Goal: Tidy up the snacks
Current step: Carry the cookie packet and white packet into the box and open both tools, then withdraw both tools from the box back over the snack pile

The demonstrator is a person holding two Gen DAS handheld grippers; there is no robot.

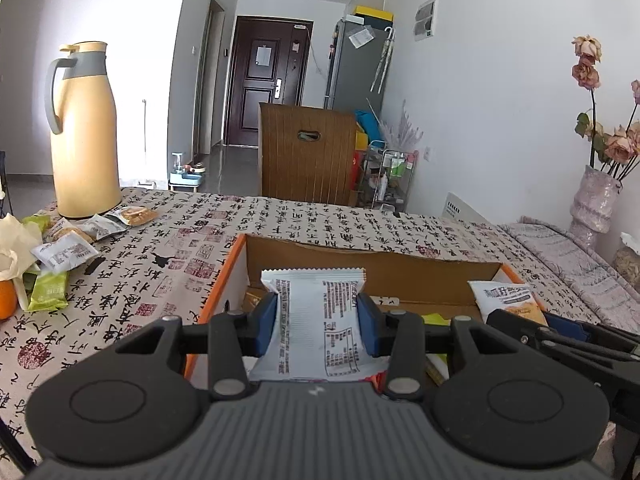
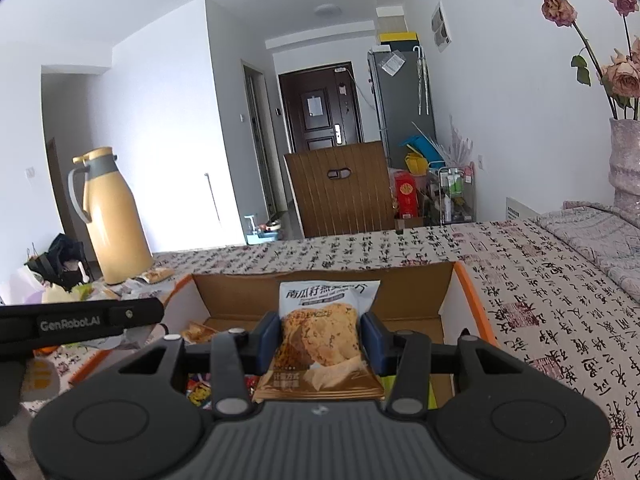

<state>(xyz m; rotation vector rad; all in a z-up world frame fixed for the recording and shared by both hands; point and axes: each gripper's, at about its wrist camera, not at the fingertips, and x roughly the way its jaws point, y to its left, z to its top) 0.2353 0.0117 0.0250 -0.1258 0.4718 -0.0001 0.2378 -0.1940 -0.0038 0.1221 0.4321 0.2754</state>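
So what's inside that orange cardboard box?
A few snack packets lie on the floor of the box: a biscuit one at the left, colourful ones nearer. The tongs' held packets cover the middle.

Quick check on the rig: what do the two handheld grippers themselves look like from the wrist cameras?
Both match: a ribbed grey body, black plastic linkage arms with silver pivot pins and round black side housings. The left gripper and right gripper each carry blue finger pads. White "GenRobot.AI" lettering runs along the left gripper's black finger.

Black left gripper (image 1: 317,326) and right gripper (image 2: 320,338), blue-padded fingers (image 1: 267,322), ribbed grey bodies (silver screws).
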